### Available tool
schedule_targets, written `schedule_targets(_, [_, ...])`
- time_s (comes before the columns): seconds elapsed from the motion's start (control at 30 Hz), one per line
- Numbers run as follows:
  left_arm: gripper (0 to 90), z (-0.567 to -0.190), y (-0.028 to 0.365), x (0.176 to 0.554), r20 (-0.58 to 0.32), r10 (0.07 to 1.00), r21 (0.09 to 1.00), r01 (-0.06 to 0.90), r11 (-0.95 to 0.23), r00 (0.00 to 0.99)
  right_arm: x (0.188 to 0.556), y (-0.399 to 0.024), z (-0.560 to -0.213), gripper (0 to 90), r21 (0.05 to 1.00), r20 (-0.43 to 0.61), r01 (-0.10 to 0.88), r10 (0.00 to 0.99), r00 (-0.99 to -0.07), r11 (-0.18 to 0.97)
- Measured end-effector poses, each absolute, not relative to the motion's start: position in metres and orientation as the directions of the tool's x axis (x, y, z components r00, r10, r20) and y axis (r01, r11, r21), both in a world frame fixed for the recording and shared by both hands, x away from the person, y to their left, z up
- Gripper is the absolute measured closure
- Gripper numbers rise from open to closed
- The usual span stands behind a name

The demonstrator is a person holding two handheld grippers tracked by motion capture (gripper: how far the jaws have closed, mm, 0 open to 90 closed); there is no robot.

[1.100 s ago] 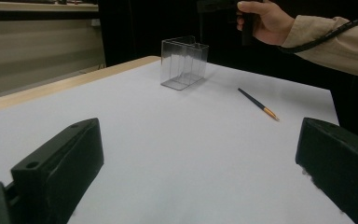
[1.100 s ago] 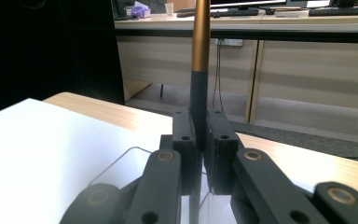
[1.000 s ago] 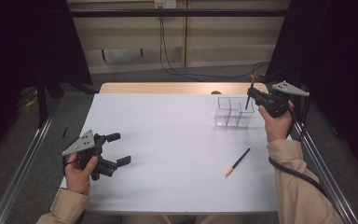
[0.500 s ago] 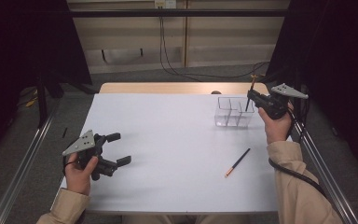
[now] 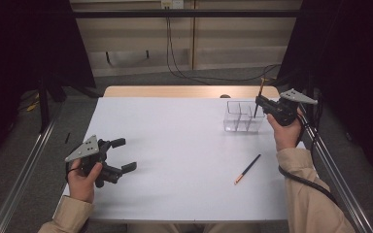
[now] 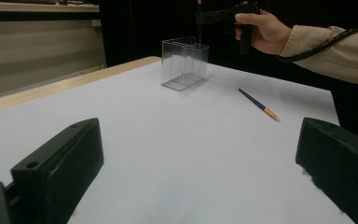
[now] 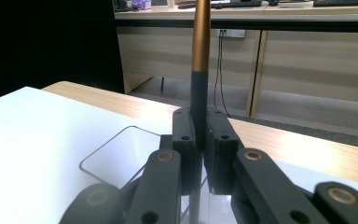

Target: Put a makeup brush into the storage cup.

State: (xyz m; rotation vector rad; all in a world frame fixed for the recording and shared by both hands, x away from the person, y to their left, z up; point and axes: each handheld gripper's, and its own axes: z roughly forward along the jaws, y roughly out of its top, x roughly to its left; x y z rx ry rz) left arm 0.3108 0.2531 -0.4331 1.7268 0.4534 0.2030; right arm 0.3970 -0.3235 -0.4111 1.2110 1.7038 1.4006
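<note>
Right gripper is holding a dark pencil upright over the clear divided box at the far right of the white table. In the right gripper view the jaws are pressing together on the pencil's dark shaft, with the gold-brown end rising above them. The lower tip is pointing down into the box's right-hand compartments; whether it is touching the bottom cannot be told.

Handling, as a judgement: the pencil is looking light, thin and stiff, with a smooth painted barrel that could slide or pivot between flat pads. A grip around mid-shaft, as here, is keeping it from swinging; a grip near either end would let it tip. The box is looking like thin clear plastic, light enough to shift if the pencil drags on a divider.

A second pencil is lying flat on the table, nearer than the box and well apart from it, slanting with its orange tip toward the near edge. It is sitting near the right forearm, well below the right gripper.

Left gripper is resting at the near left, jaws standing wide apart with nothing between them, as the left gripper view shows, well apart from both pencils.
</note>
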Motion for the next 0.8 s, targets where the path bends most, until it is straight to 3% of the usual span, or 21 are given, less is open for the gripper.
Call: schedule_targets(0.8, [0.9,-0.4329,0.2531,0.3102,-0.111,0.41,0.971,0.186,-0.148,0.906,0.392,-0.3231,-0.4193,83.6,0.962,0.1,0.273,0.914,-0.393,0.013])
